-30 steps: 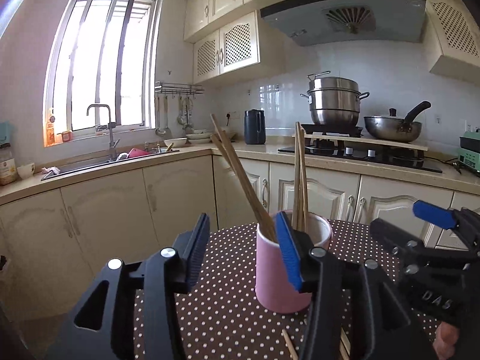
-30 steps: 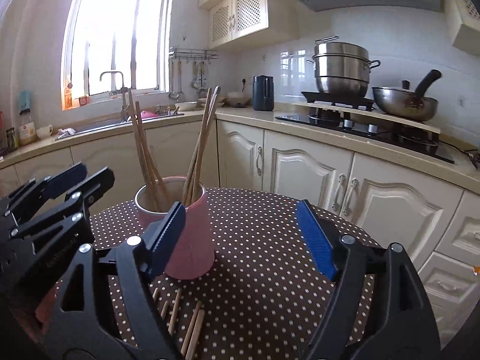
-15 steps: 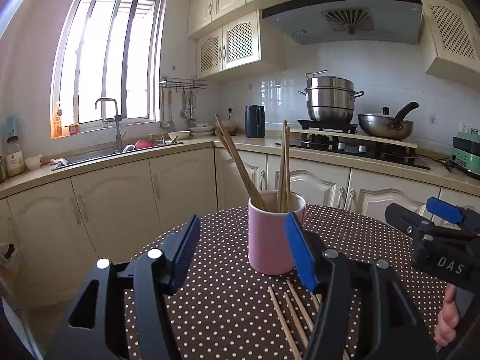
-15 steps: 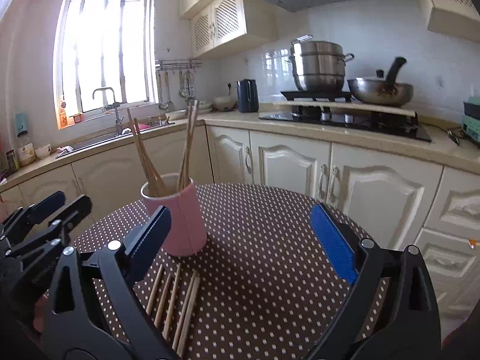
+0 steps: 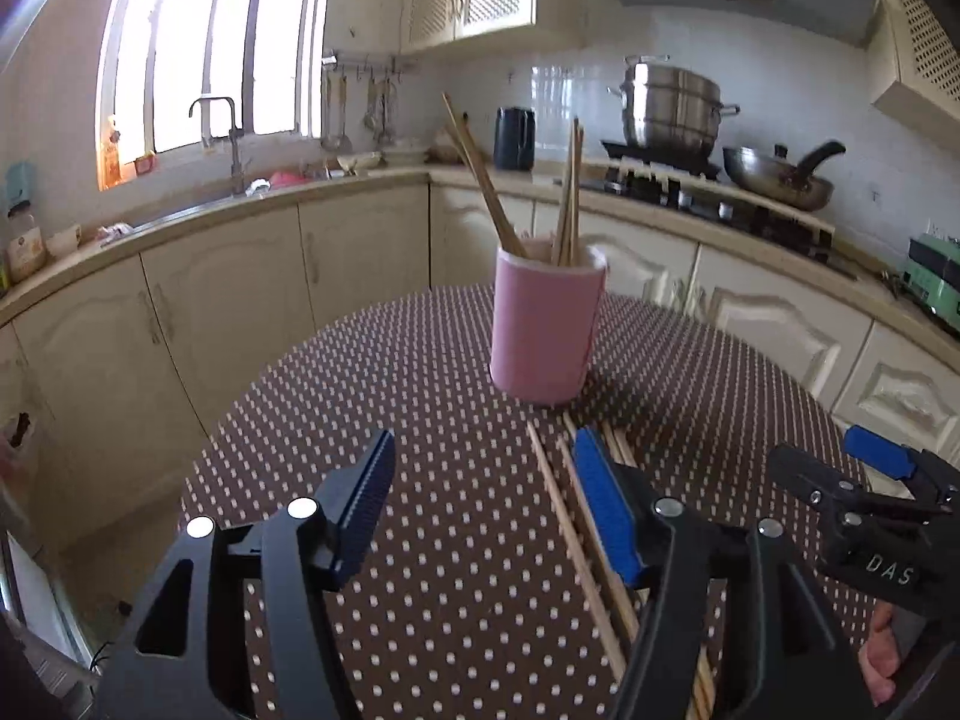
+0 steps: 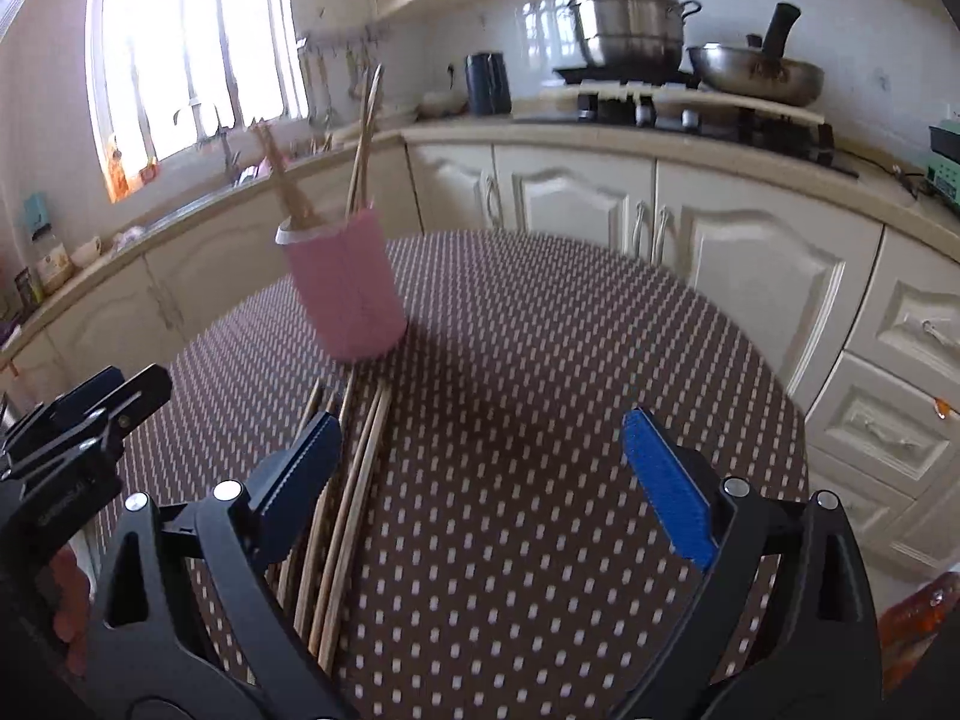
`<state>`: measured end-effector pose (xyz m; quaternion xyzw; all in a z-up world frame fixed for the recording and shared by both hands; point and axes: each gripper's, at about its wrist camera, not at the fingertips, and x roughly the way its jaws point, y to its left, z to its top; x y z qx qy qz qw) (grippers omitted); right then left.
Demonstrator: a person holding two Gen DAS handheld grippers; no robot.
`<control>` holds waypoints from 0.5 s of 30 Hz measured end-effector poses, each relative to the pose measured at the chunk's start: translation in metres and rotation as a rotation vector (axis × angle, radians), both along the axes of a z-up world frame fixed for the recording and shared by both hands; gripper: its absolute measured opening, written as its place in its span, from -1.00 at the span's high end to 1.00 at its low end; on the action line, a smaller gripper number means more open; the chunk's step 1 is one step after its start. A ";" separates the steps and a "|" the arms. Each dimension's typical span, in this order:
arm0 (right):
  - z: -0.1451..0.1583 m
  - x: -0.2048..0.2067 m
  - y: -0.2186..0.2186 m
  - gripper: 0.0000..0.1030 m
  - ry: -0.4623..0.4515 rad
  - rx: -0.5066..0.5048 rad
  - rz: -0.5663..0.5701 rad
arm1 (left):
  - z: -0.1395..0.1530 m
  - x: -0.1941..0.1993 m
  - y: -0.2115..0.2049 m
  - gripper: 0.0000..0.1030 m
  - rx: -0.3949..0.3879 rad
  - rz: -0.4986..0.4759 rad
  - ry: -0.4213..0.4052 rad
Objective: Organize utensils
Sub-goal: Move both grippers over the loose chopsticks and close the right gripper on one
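Now, the left wrist view: the left gripper [image 5: 483,507], black with blue pads, sits at the bottom of the frame, its jaws spread wide with nothing between them. Just above centre stands the pink cylindrical cup [image 5: 546,324] on the round brown table with white polka dots [image 5: 372,396], wooden chopsticks in the cup [image 5: 567,192] fanning upward. More loose wooden chopsticks [image 5: 576,540] lie flat on the cloth below the cup, running toward the lower right, partly under the blue pad. The right gripper [image 5: 864,480] pokes in at the right edge.

Over to the right wrist view: the right gripper [image 6: 480,480] fills the bottom, jaws wide apart, empty. The pink cup [image 6: 345,288] sits left of centre, blurred. The loose chopsticks [image 6: 354,480] lie lower left, beside the left pad.
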<state>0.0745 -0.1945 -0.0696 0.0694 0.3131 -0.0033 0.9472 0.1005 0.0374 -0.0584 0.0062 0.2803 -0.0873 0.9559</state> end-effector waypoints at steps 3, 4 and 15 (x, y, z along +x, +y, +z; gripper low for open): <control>-0.016 -0.008 0.007 -0.81 0.060 0.007 -0.002 | -0.015 -0.004 0.007 -0.19 -0.032 0.006 0.079; -0.021 -0.011 0.009 -0.81 0.077 0.015 0.003 | -0.020 -0.005 0.009 -0.19 -0.045 0.003 0.100; -0.043 -0.007 0.021 -0.81 0.198 -0.027 -0.009 | -0.068 -0.016 0.005 -0.19 -0.070 0.000 0.237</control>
